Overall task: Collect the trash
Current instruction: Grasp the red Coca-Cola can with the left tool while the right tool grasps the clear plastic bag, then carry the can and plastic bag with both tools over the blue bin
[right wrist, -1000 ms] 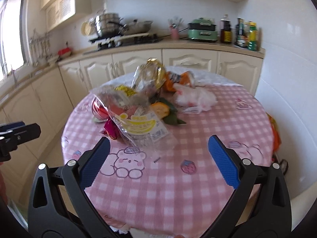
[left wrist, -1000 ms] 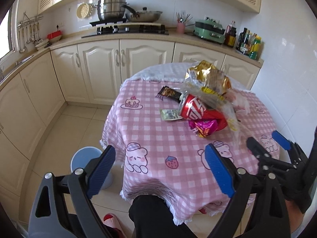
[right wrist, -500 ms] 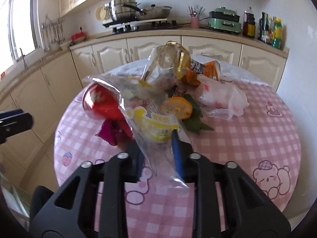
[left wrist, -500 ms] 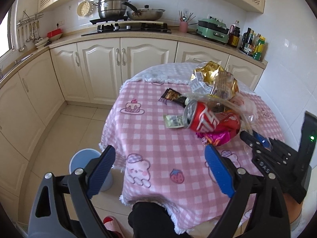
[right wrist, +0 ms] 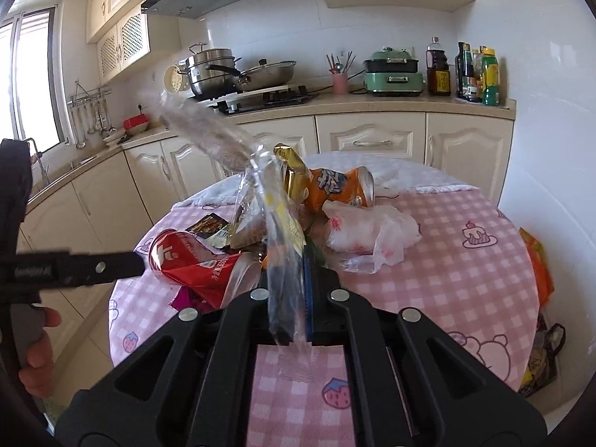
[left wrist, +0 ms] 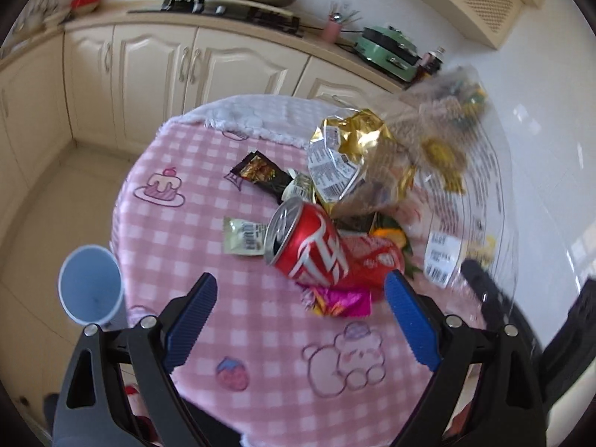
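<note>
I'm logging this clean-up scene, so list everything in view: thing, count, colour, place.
Table: 1, pink checked cloth, centre.
Red can: 1, lying in the pile.
Orange can: 1, lying at the pile's back.
Gold bag: 1, atop the pile.
Clear bag: 1, lifted off the pile.
White bag: 1, right of the pile.
Dark wrapper: 1, left of the pile.
Magenta wrapper: 1, near the red can.
Bin: 1, blue, floor left of the table.
Left gripper: open, above the table.
Right gripper: shut on the clear bag.

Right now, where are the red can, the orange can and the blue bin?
red can (left wrist: 316, 246), left wrist view, its side.
orange can (right wrist: 341, 186), right wrist view, its side.
blue bin (left wrist: 89, 290), left wrist view, inner wall.
</note>
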`<state>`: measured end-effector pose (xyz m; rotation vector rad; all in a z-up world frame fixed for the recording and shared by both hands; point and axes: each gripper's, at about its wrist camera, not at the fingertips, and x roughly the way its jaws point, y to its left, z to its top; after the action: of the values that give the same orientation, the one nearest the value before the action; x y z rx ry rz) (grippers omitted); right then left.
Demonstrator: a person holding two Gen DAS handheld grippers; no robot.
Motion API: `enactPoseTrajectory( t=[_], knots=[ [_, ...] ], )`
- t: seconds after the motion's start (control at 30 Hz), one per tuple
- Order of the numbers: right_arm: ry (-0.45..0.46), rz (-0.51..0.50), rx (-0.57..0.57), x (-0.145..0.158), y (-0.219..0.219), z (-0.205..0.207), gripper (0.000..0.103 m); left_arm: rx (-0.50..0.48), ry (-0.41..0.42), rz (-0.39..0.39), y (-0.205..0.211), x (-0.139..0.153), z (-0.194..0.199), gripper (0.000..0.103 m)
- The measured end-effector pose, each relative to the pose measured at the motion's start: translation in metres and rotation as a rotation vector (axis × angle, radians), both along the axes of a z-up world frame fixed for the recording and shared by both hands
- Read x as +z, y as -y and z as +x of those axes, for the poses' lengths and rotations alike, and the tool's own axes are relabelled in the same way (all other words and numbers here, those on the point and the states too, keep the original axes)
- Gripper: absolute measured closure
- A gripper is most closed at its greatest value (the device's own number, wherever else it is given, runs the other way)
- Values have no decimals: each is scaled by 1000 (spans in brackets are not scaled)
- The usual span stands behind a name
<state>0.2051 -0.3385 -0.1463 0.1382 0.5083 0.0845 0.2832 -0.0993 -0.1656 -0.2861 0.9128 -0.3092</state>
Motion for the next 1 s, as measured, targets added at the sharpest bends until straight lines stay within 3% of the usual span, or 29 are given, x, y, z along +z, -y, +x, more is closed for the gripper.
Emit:
enactPoseTrajectory(
  t=[0.27,0.53,0.6,0.63,0.67,0.87,1.0],
  knots=[
    [-22,15,19,-12,-12,15,99,88,-121,-152,5,-25,30,14],
    [-44,19,43,-19,-18,25,99,126,-149,-185,4,-35,44,14],
    [-54,13,48,-21,-21,28,99,128,-164,-190,4,-39,47,22],
    [-57,13,51,-22,-23,29,99,126,-174,-197,5,-41,48,35],
    [-59,12,54,-23,-24,29,99,114,-185,-205,7,-45,50,40],
    [-63,-6,62,-25,-32,28,99,98,-134,-174,10,-40,47,41],
    [-42,-22,43,-20,-33,23,99,82,-83,-204,6,-30,40,41]
  ],
)
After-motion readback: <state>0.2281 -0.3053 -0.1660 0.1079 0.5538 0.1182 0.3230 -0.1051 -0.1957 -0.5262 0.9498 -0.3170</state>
